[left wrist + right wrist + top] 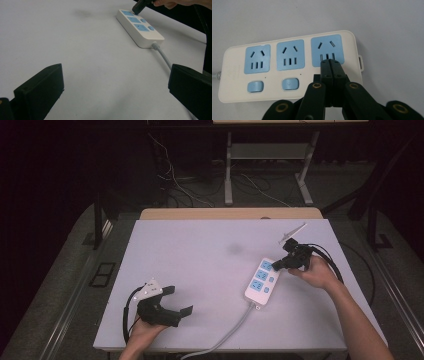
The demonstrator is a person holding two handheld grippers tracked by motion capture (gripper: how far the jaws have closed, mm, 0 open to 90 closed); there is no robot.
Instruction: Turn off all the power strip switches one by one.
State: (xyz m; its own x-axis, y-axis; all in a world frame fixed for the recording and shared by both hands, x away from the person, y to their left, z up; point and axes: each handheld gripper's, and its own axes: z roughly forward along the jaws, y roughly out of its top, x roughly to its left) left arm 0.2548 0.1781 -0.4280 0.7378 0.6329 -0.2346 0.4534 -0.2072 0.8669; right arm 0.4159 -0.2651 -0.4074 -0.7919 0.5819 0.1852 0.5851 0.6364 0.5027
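Note:
A white power strip (261, 282) with three blue sockets and two blue switches lies on the white table, right of centre, its grey cable (227, 332) running toward the front edge. My right gripper (276, 265) is shut with nothing between its jaws, its tips resting at the far end socket of the power strip (287, 65); in the right gripper view the closed tips (330, 63) sit at that socket's lower slots. My left gripper (179, 301) rests open near the front left, holding nothing. The left gripper view has the power strip (138, 23) far ahead beyond its wide-apart jaws.
The white table top (200, 255) has a faint dark smudge (234, 249) near its middle. A wooden edge (230, 213) borders the far side. Beyond stand metal table legs (228, 170) and loose cables on the floor.

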